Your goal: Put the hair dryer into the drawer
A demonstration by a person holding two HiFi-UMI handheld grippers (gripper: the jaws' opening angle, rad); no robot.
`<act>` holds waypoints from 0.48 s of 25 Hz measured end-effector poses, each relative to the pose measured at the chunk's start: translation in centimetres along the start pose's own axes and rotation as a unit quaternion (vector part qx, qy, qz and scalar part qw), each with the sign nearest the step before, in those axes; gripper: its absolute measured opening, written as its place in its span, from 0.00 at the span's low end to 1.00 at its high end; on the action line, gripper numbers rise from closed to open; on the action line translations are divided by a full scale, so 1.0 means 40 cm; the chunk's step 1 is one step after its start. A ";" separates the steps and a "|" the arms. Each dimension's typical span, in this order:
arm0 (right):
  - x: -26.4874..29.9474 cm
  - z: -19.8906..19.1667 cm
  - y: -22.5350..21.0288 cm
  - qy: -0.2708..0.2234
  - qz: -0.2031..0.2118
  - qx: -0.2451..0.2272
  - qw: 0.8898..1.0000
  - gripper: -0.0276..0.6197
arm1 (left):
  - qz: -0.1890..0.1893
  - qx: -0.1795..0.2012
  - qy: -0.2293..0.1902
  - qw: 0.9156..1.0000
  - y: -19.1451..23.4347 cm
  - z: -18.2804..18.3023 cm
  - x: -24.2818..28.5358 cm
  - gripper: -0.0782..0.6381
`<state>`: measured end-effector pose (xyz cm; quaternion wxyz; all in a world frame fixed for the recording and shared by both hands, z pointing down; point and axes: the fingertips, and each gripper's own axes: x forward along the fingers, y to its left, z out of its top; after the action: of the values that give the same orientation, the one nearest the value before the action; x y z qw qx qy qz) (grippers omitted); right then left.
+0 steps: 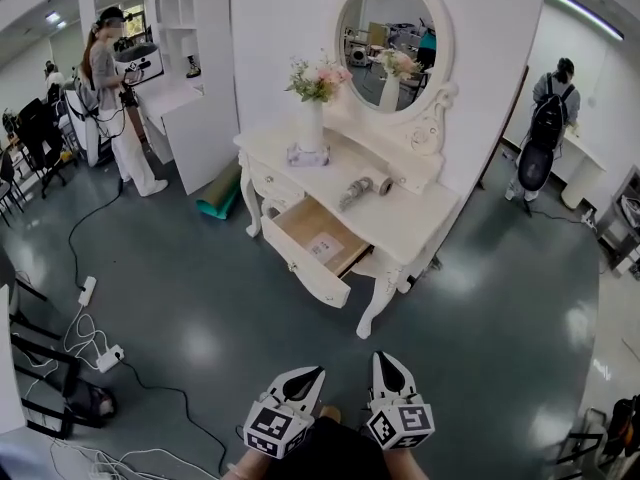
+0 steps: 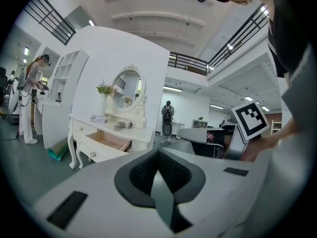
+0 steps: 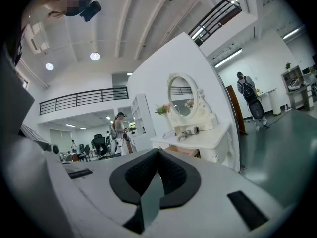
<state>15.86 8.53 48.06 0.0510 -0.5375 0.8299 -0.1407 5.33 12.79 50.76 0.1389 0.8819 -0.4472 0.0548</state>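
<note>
Head view, hair dryer (image 1: 362, 190): lay on the surface (image 1: 400, 223), just behind the open drawer (image 1: 305, 266) and below the mirror (image 1: 388, 30); nothing touched it.
Head view, drawer: was pulled out, with a paper slip (image 1: 326, 248) inside and room to spare.
Head view, tools: left tool (image 1: 316, 374) and right tool (image 1: 381, 360) sat side by side at the bottom edge, well apart from the surface, with bare floor (image 1: 230, 308) between.
Left gripper view, left tool (image 2: 158, 151): jaws were pressed together with nothing between; the hair dryer (image 2: 123, 125) showed far off.
Right gripper view, right tool (image 3: 158, 152): jaws were pressed together and empty, aimed toward the surface (image 3: 208, 139).
Progress (judged): drawer already open; approach, grasp, carry and release all remained.
</note>
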 end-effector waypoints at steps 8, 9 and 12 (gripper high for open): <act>0.115 0.040 -0.117 -0.009 -0.006 0.009 1.000 0.08 | 0.005 0.009 -0.003 1.000 0.041 0.032 0.129 0.11; 0.126 0.043 -0.125 -0.008 -0.006 0.010 1.000 0.08 | 0.008 0.008 -0.003 1.000 0.047 0.034 0.138 0.11; 0.157 0.043 -0.137 -0.005 0.003 0.009 1.000 0.08 | 0.020 0.003 -0.003 1.000 0.070 0.036 0.163 0.11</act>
<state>18.45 0.44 48.44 0.0607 -0.5350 0.8300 -0.1455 6.92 5.75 51.36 0.1343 0.8731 -0.4653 0.0565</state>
